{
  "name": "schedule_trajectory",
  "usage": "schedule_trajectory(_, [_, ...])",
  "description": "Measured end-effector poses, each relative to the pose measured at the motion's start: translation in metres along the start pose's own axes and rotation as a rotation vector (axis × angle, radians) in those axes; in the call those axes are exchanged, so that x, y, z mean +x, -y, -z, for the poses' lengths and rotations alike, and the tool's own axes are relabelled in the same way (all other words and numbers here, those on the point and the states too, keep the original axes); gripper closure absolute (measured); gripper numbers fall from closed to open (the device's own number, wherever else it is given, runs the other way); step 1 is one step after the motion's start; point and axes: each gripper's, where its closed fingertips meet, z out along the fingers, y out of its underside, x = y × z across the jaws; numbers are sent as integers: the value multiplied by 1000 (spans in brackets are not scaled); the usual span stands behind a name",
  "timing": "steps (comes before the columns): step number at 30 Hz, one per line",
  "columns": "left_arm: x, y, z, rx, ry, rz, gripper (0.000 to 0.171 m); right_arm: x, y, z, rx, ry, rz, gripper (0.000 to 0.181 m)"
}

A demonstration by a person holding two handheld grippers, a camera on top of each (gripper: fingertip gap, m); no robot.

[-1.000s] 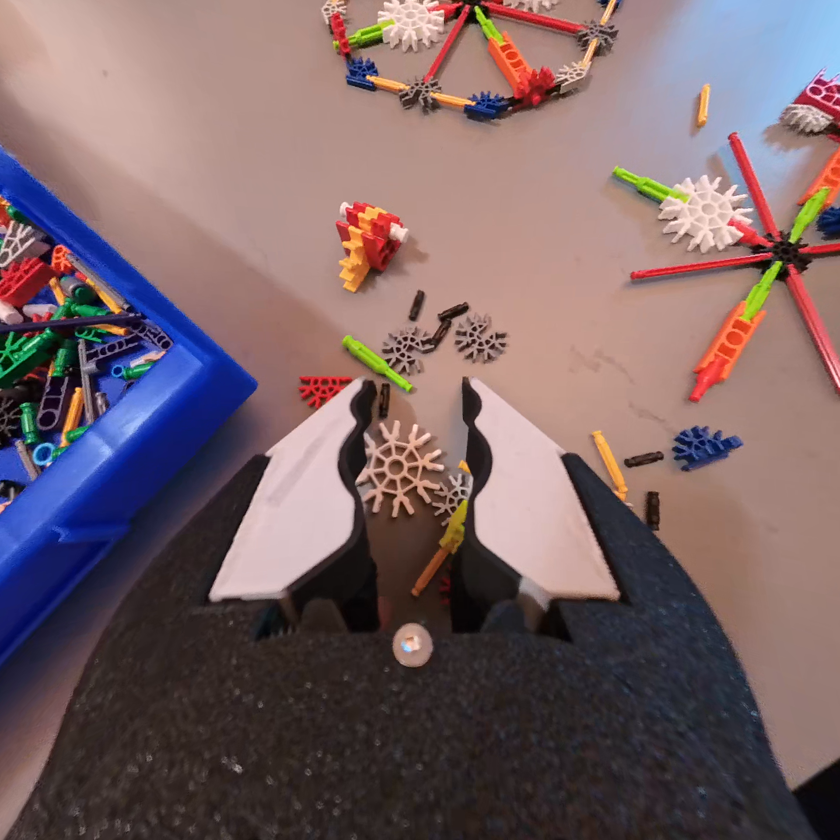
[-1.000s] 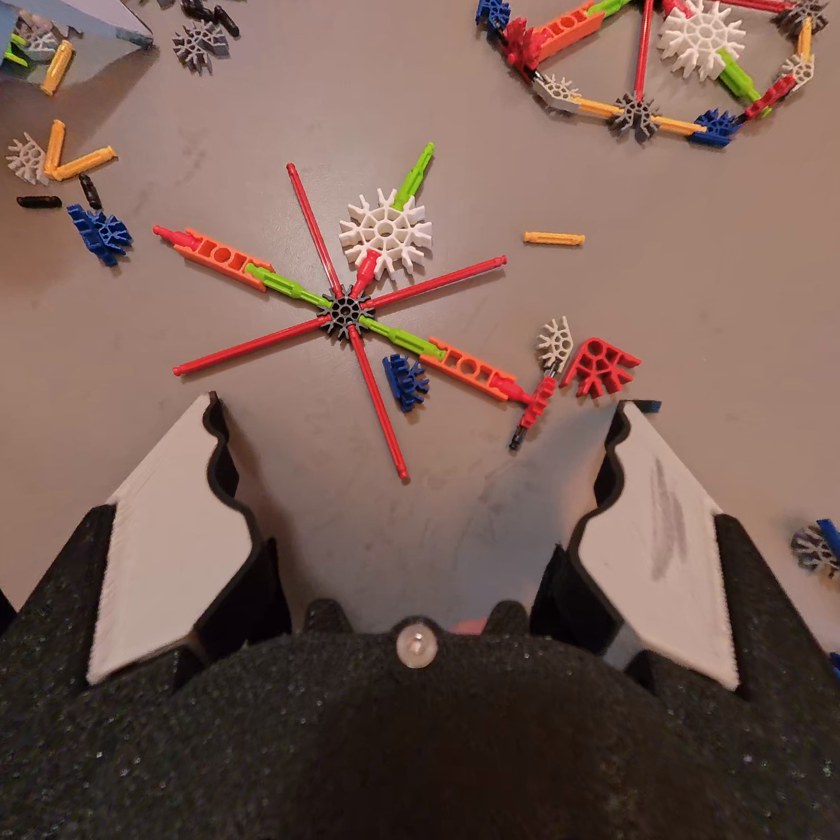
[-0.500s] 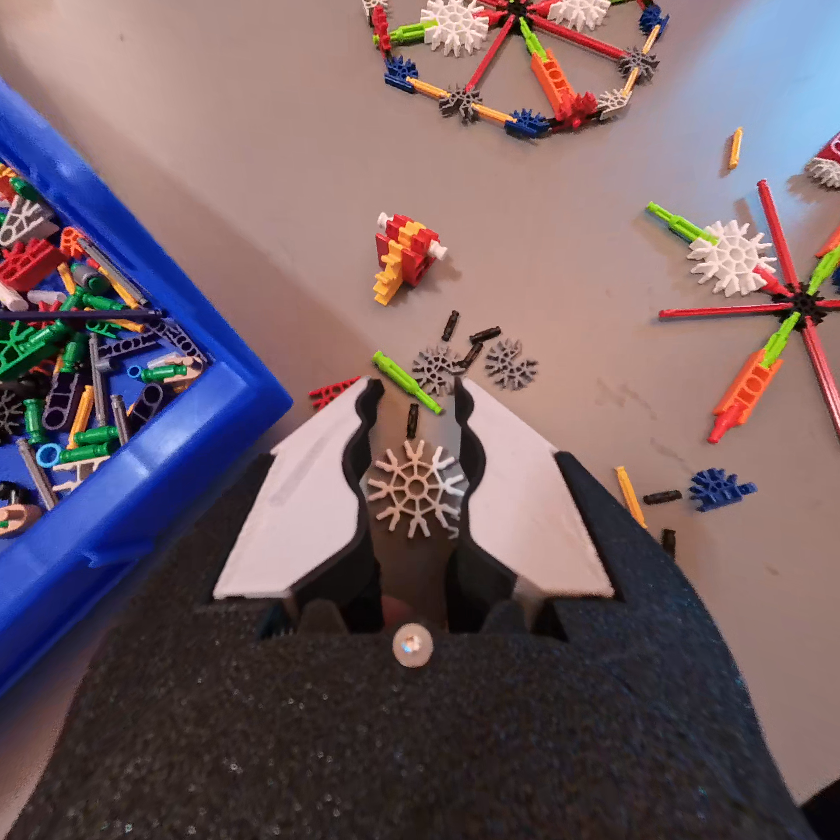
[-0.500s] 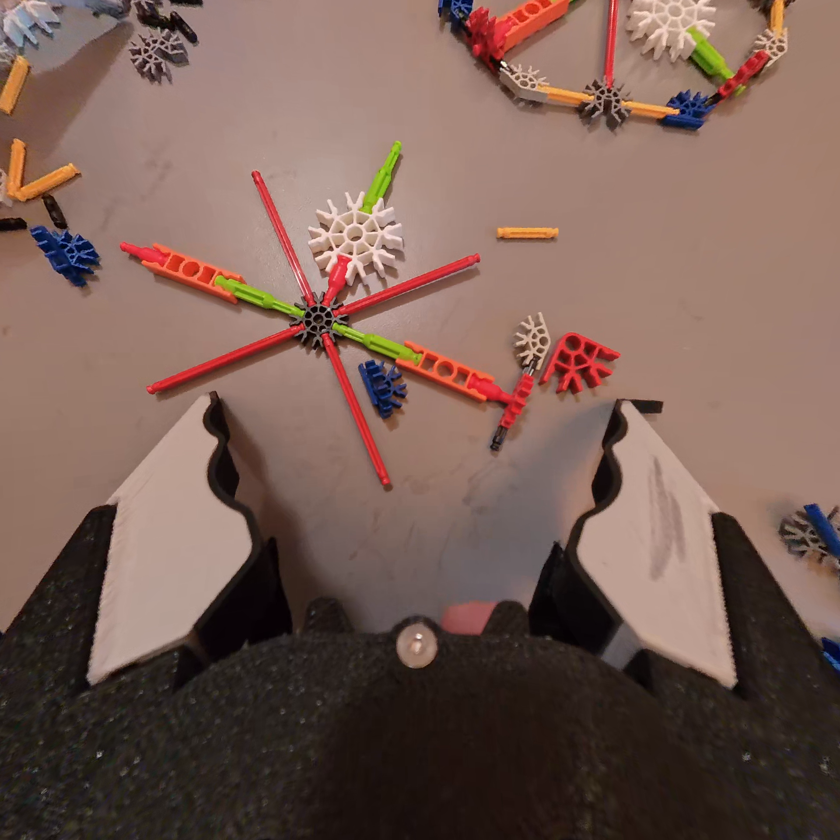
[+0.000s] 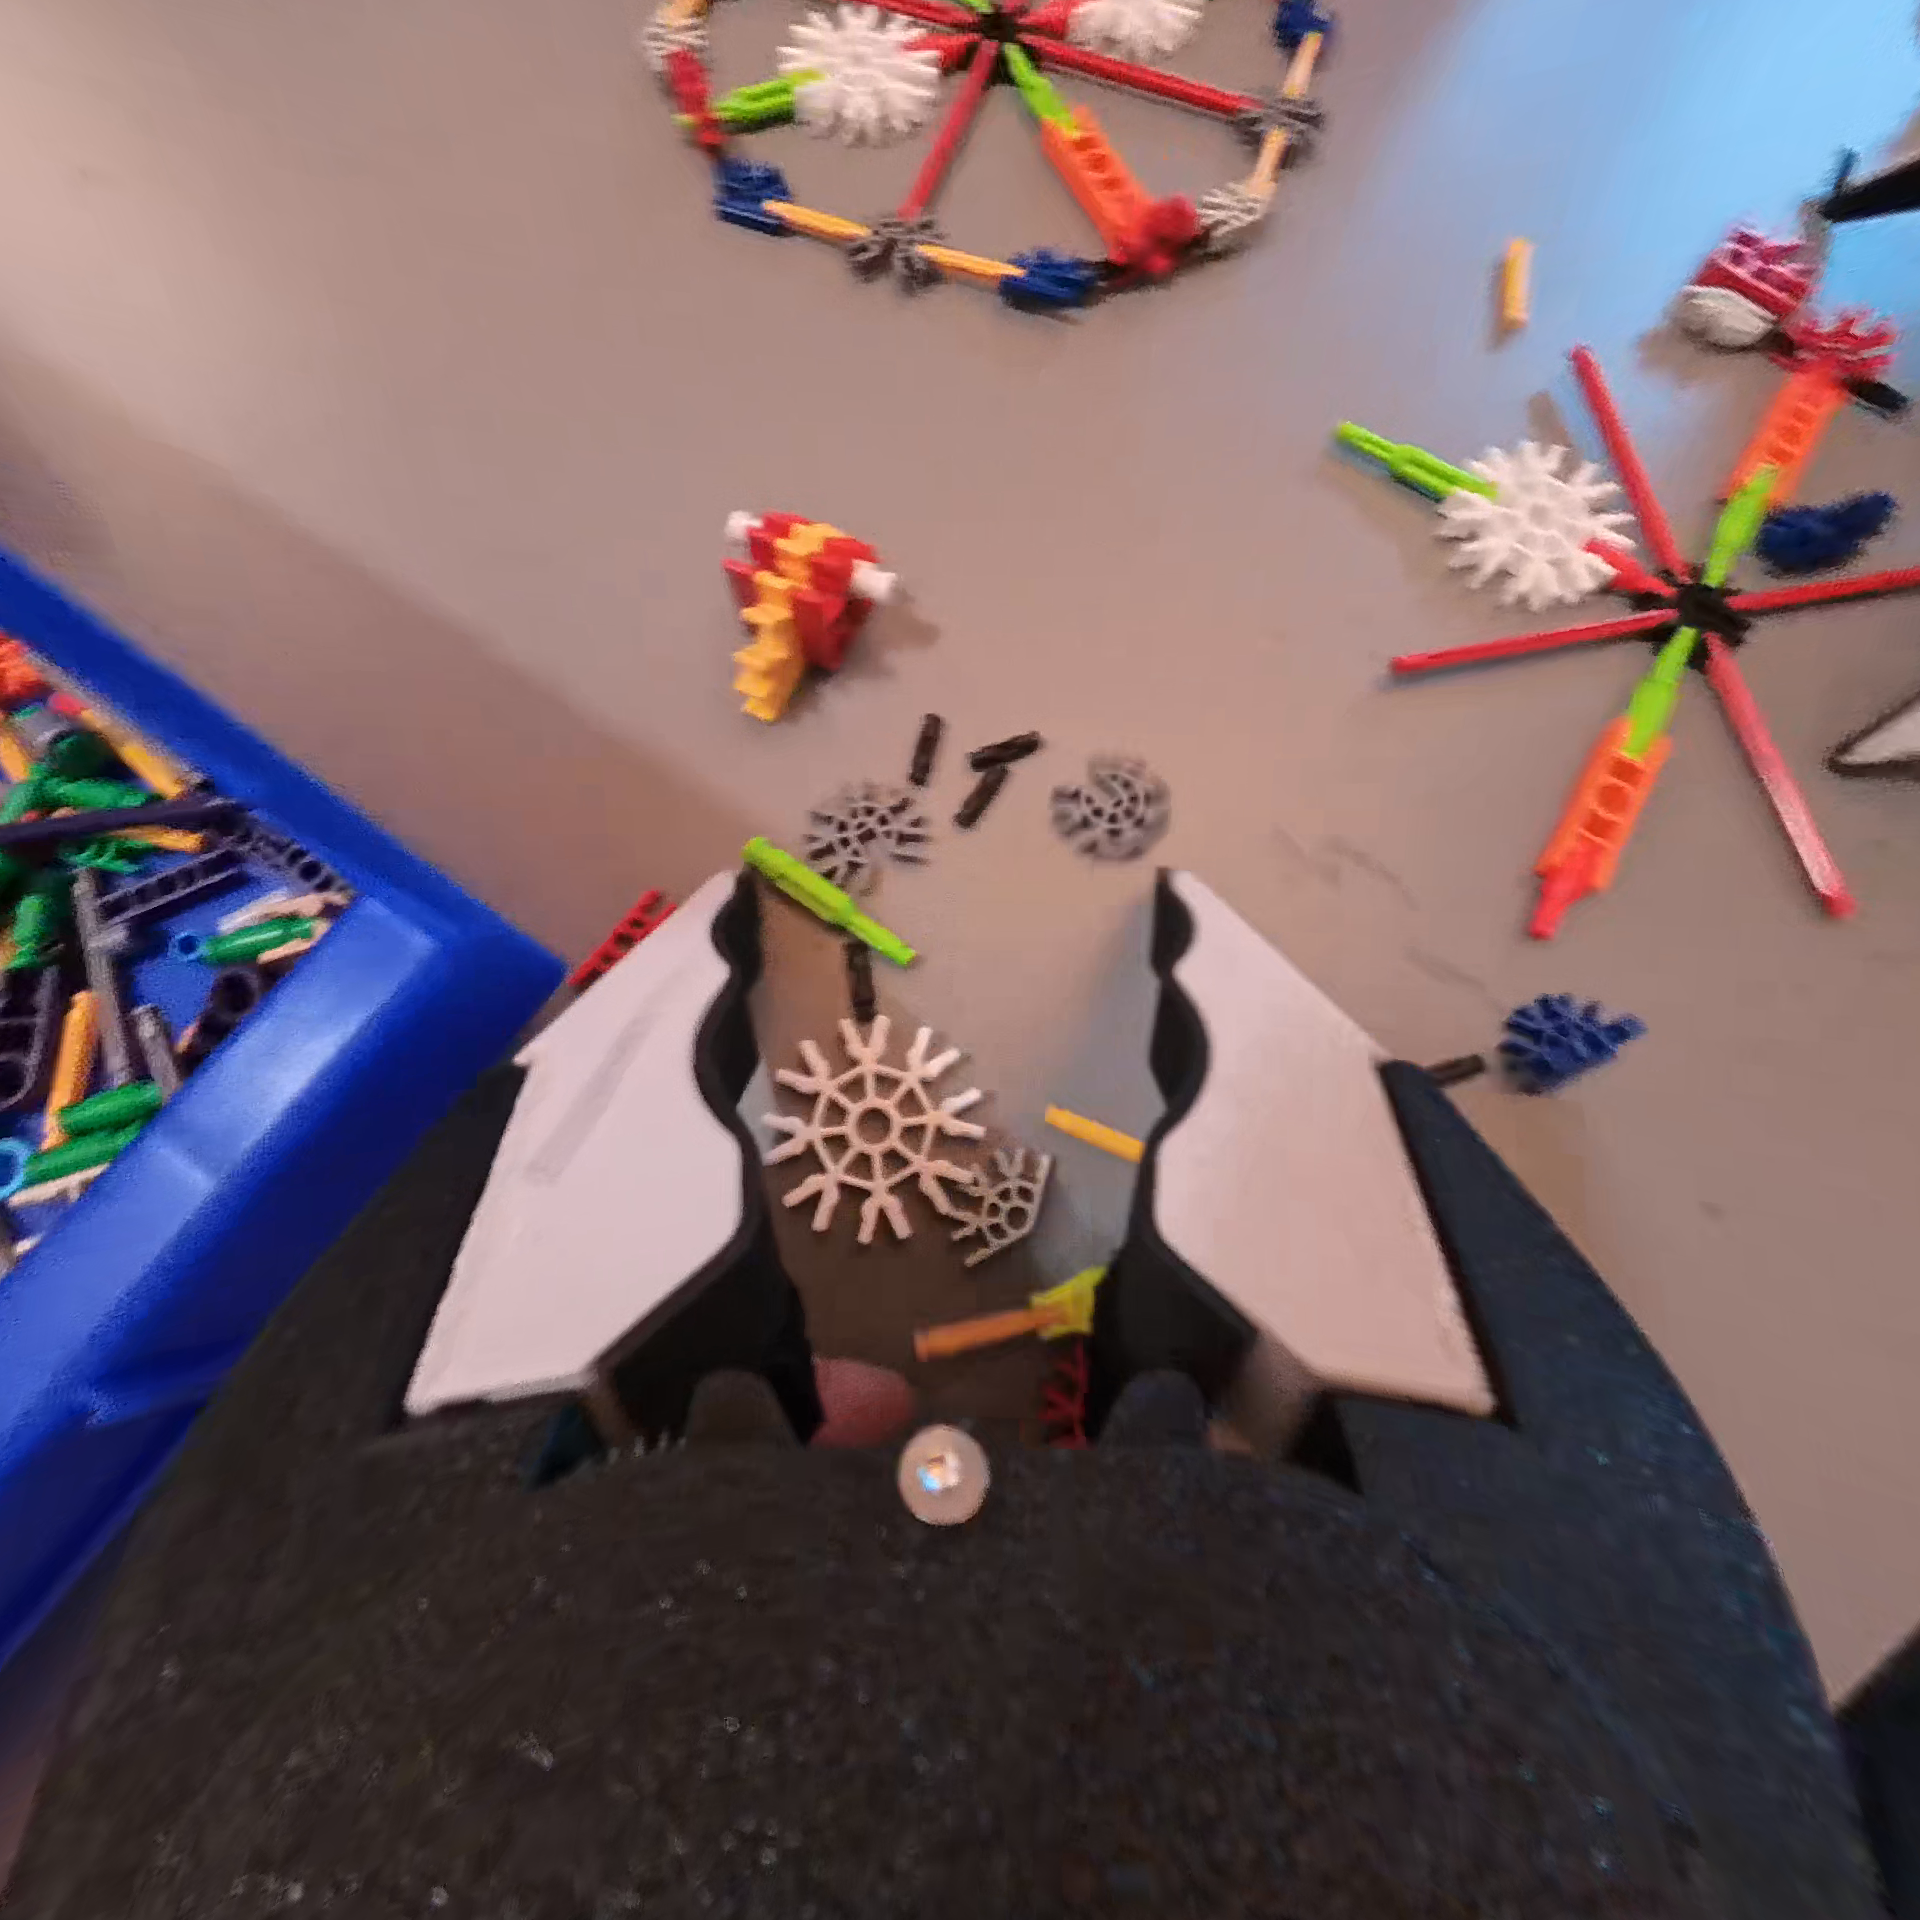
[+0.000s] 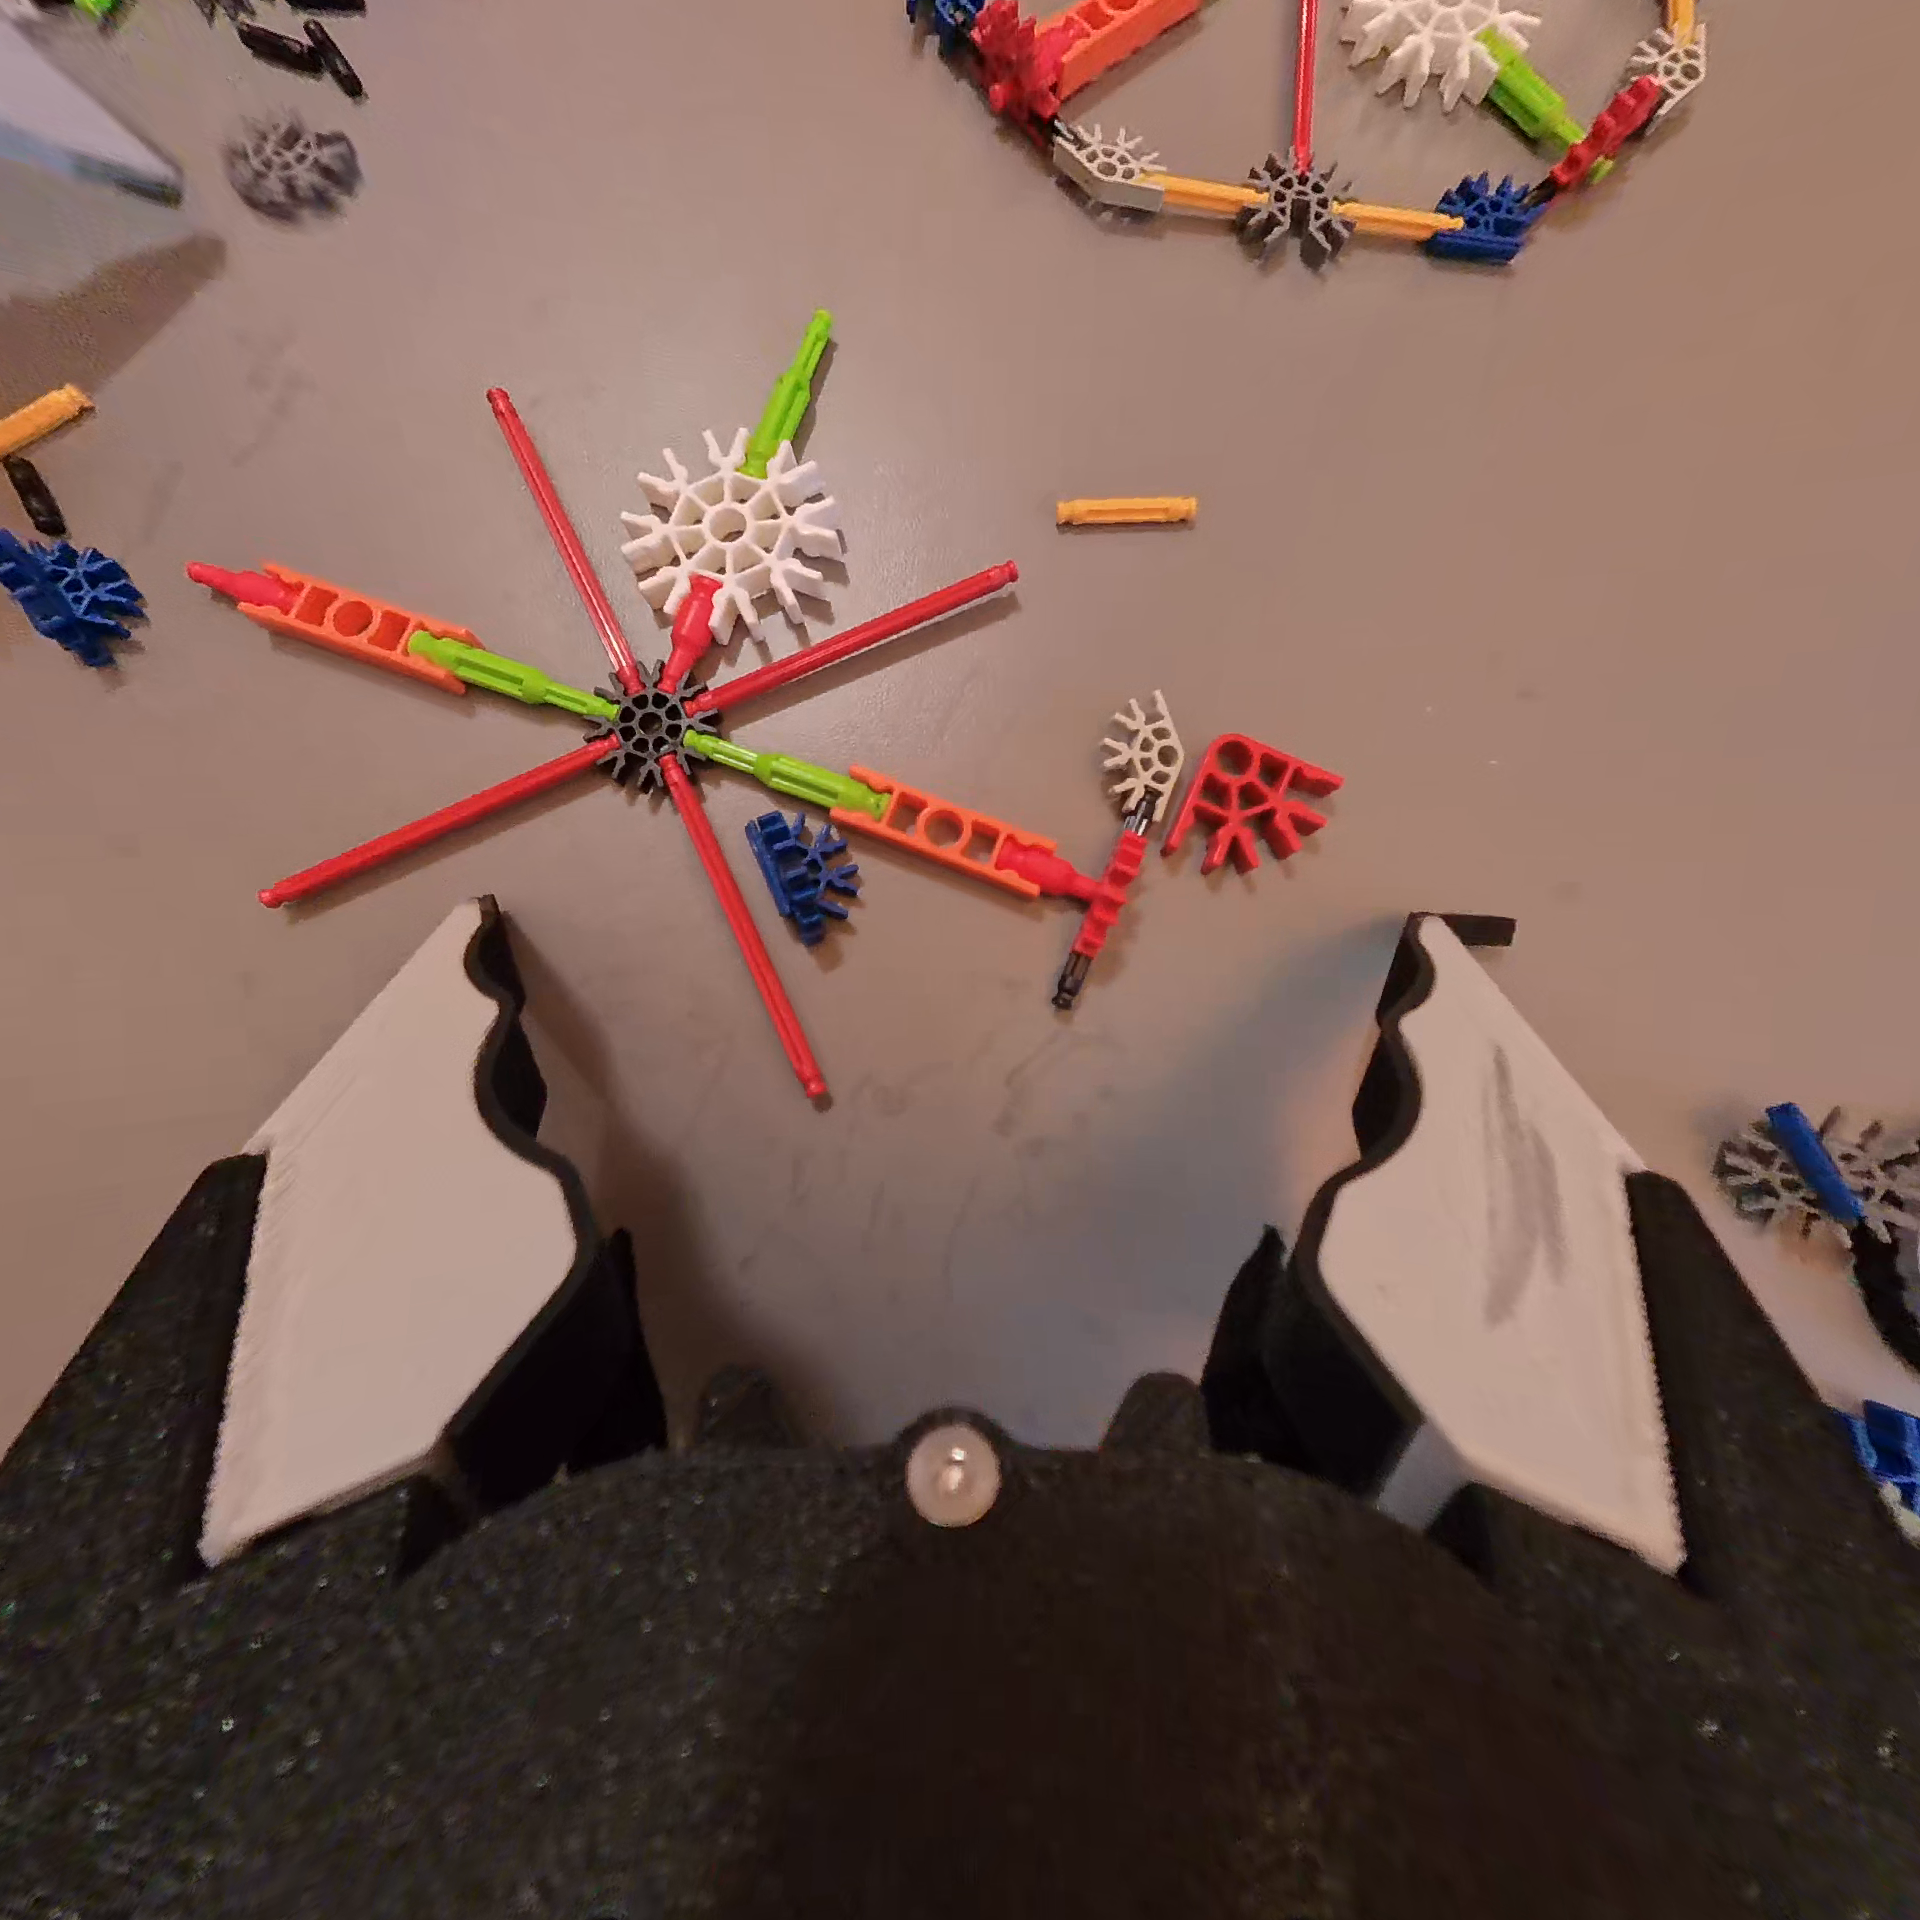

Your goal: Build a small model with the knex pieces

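Observation:
My left gripper (image 5: 954,888) is open above the grey table. A white snowflake connector (image 5: 873,1127) lies flat between its fingers, close to the left finger (image 5: 623,1122). A small grey connector (image 5: 1003,1200), a yellow rod (image 5: 1091,1132) and an orange rod with a yellow-green tip (image 5: 997,1330) lie there too. My right gripper (image 6: 961,925) is wide open and empty. Just beyond it lies a spoke assembly with a black hub (image 6: 649,722), red rods, and a white snowflake (image 6: 732,535). A blue connector (image 6: 805,873) lies nearest its fingertips.
A blue bin (image 5: 260,1091) full of parts stands at the left. A wheel assembly (image 5: 987,135) lies far ahead. A red-yellow stack (image 5: 805,613), grey connectors (image 5: 868,831), a red connector (image 6: 1252,800) and a loose yellow rod (image 6: 1127,511) are scattered about. The right gripper is farther from the yellow rod (image 5: 1091,1132), some 15 cm, than the left, some 5 cm.
My left gripper had narrowed around the white snowflake connector half a second ago and has now opened wide. The right gripper stays open and has shifted only slightly.

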Motion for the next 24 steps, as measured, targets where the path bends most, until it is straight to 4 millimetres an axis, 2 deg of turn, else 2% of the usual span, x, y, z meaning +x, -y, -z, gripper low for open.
schedule_trajectory(1, [2, 1, 0, 4, -14, -1, 90, 0, 0, 0, -1, 1, -1, 25])
schedule_trajectory(2, [-1, 4, 0, 25, -6, 7, 93, 0, 0, 0, -1, 2, -1, 25])
schedule_trajectory(5, [-12, 4, 0, 24, 51, -2, 132, -1, 0, 0, -1, -4, -9, 25])
schedule_trajectory(8, [-10, 1, -2, 4, 63, -40, 127, -1, 0, 0, -2, -4, -10, 24])
schedule_trajectory(12, [-4, 0, -1, 10, 65, -79, 132, -1, 0, 0, -2, -4, -10, 24])
schedule_trajectory(17, [-6, 2, 2, 28, 156, -161, 127, -1, 0, 0, -2, -4, -10, 24])
schedule_trajectory(21, [-4, 2, 4, 34, 199, -197, 130, -1, 0, 0, -2, -4, -10, 24])
schedule_trajectory(24, [2, 4, 4, 47, 203, -228, 121, -1, 0, 0, -2, -4, -10, 24])
